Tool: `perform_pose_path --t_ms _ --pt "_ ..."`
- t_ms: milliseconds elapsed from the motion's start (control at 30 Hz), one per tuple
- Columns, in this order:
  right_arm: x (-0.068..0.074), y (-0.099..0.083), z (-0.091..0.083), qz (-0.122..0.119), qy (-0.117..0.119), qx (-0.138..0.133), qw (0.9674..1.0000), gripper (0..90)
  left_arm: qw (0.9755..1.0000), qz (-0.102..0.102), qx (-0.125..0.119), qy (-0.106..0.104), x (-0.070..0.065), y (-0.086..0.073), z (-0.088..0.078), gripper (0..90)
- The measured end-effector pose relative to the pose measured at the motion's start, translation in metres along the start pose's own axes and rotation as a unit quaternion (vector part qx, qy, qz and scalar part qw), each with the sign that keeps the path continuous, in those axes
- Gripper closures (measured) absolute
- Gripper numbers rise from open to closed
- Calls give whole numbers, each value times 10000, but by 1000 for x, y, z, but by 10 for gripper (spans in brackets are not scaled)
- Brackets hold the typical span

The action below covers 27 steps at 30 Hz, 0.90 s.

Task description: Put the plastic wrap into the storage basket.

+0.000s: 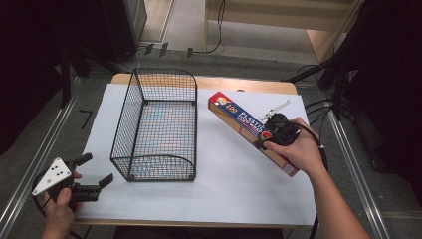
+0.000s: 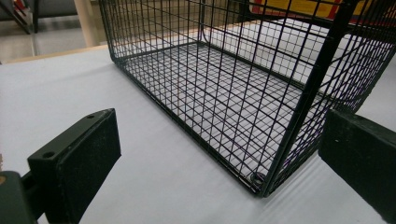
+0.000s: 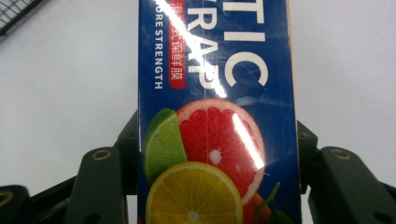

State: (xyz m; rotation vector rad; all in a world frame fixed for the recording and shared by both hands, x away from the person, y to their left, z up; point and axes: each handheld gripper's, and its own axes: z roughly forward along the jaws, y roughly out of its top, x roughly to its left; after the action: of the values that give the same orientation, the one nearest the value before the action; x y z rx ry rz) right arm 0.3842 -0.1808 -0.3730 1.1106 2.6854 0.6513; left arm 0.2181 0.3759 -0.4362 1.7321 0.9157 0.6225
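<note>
The right gripper [image 3: 215, 154] has its 2 black jaws pressed on the long sides of the plastic wrap box [image 3: 217, 116], 1 jaw on each side. The box sits snug between them, so it looks pinched tight. The jaws hold it near the end with the fruit pictures. From above, that is a little past the middle of the box [image 1: 251, 130], toward the near end. Holding it close to the middle is smart, I think, because a long box tips down if you grab it at the very end.

The box lies slanted on the white sheet [image 1: 234, 184], to the right of the wire basket [image 1: 157, 127] and apart from it. I cannot tell if it is lifted yet or just resting on the sheet. The right hand [image 1: 293, 147] wraps around the gripper from the near side.

The left gripper [image 1: 92, 177] has its 2 jaws spread wide with nothing between them. It hangs at the near left edge of the table, and it points at the near corner of the basket [image 2: 261, 182]. It is close to that corner but not touching it. Maybe it waits there to keep the basket from sliding.

The basket stands upright and has nothing in it. Its open top makes it an easy place to drop the box, which I guess is the job.
</note>
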Motion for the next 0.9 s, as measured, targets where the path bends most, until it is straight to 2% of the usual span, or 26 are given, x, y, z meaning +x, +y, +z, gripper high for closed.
perform_pose_path --t_ms 267,900 --pt "13 10 -12 -155 -42 -94 9998 430 10000 -5 -11 -13 0 0 0 0" --pt "36 40 -20 -337 -11 -197 9992 428 10000 2 -34 -3 0 0 -1 0"
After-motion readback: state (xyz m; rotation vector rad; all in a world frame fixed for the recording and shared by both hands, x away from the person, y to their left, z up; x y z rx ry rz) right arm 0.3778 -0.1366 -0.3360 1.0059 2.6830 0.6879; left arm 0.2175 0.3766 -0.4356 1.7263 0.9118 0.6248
